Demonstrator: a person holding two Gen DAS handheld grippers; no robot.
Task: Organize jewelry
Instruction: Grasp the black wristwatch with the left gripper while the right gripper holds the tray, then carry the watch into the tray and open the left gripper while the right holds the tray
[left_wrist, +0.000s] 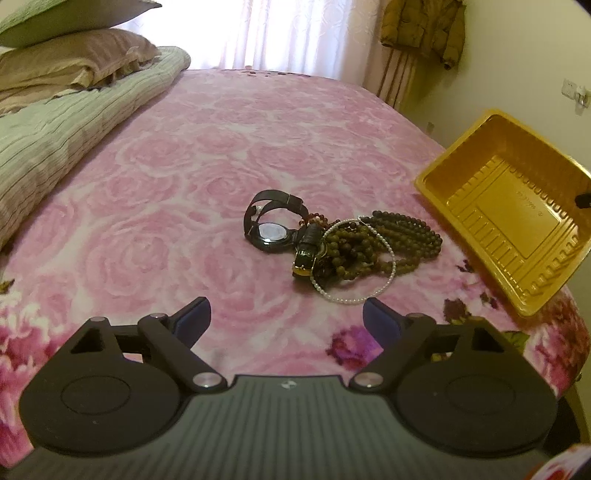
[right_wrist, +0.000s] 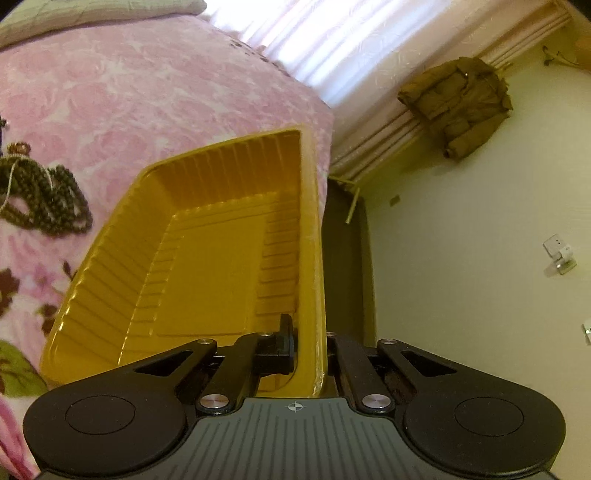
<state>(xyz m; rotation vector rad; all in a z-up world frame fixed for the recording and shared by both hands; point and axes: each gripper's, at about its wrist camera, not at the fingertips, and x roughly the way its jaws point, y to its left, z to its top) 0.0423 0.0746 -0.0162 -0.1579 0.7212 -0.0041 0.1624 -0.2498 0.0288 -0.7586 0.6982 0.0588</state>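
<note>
A jewelry pile lies mid-bed on the pink rose blanket (left_wrist: 184, 155): a black watch (left_wrist: 271, 230), a dark green-strapped watch (left_wrist: 306, 251), olive bead strands (left_wrist: 406, 236), a pearl bracelet (left_wrist: 354, 301) and reddish beads (left_wrist: 317, 218). My left gripper (left_wrist: 287, 306) hangs open just short of the pile, with nothing between its fingers. To the right sits a yellow plastic tray (left_wrist: 498, 206), tilted and with nothing in it. My right gripper (right_wrist: 308, 339) is shut on the tray's right wall (right_wrist: 310, 221), one finger inside and one outside. The olive beads (right_wrist: 48, 199) lie left of the tray.
Stacked pillows (left_wrist: 74, 55) and a folded striped quilt (left_wrist: 55, 140) fill the bed's far left. The tray sits at the bed's right edge, beside the dark bed frame (right_wrist: 343, 258). A brown jacket (left_wrist: 424, 29) hangs by the curtain.
</note>
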